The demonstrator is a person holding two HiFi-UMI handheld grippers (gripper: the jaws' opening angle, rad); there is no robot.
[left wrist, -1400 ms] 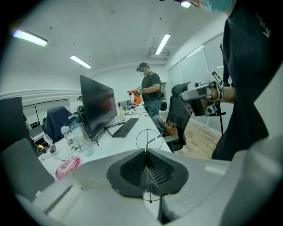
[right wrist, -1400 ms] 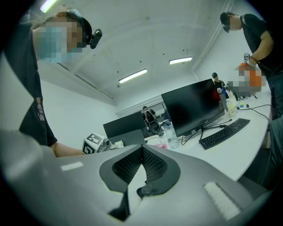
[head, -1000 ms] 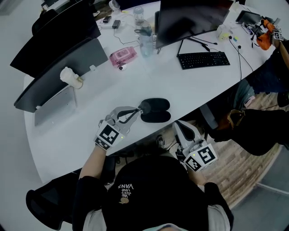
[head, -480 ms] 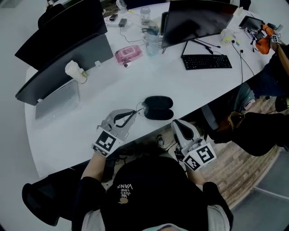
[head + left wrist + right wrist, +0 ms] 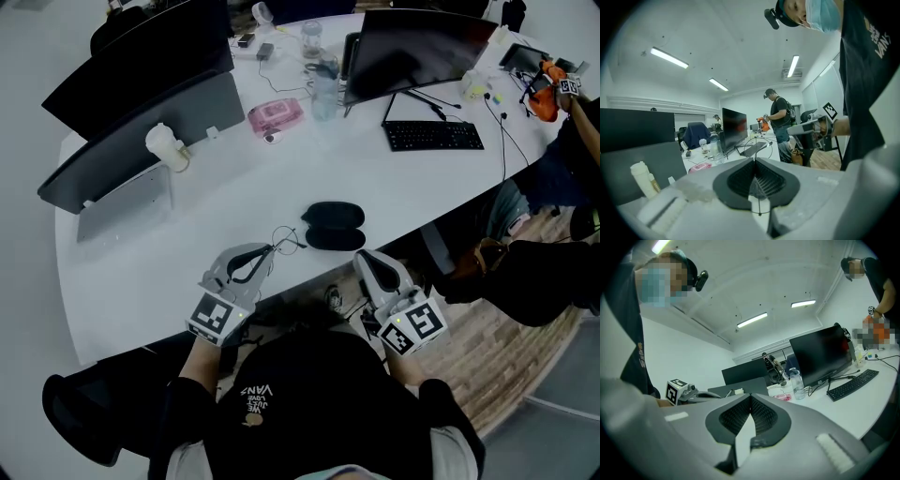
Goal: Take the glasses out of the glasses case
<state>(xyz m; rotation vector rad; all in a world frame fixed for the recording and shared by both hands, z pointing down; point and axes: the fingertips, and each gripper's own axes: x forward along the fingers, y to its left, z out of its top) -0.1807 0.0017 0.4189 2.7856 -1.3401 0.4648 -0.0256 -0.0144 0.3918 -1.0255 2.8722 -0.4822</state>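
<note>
1. The left gripper point(image 5: 271, 250) has its jaws pressed together on the thin wire-framed glasses point(image 5: 287, 238). Its own view shows the ribbed pads meeting, with a fine strand of wire caught between them and a round wire rim standing out past the tips.
2. The glasses are outside the black, oval, hard-shell glasses case point(image 5: 335, 225). They sit just to the left of it in the head view, between the case and the left gripper, and apart from the case.
3. The case lies open on the white curved table point(image 5: 234, 192), near its front edge. Its two dark halves are side by side, one nearer the person than the other.
4. The right gripper point(image 5: 362, 257) is off the table's front edge, just beside and below the case. Its own view shows the jaws closed tip to tip with nothing between them.
5. Farther back on the table are a black computer keyboard point(image 5: 433, 136), a pink flat packet point(image 5: 275, 116) and a clear plastic bottle point(image 5: 325, 92). Two dark monitors stand there too — one large one point(image 5: 412, 47) behind the keyboard, another point(image 5: 141, 131) on the left.
6. Whether the glasses rest on the table or hang clear of it, I cannot tell.
</note>
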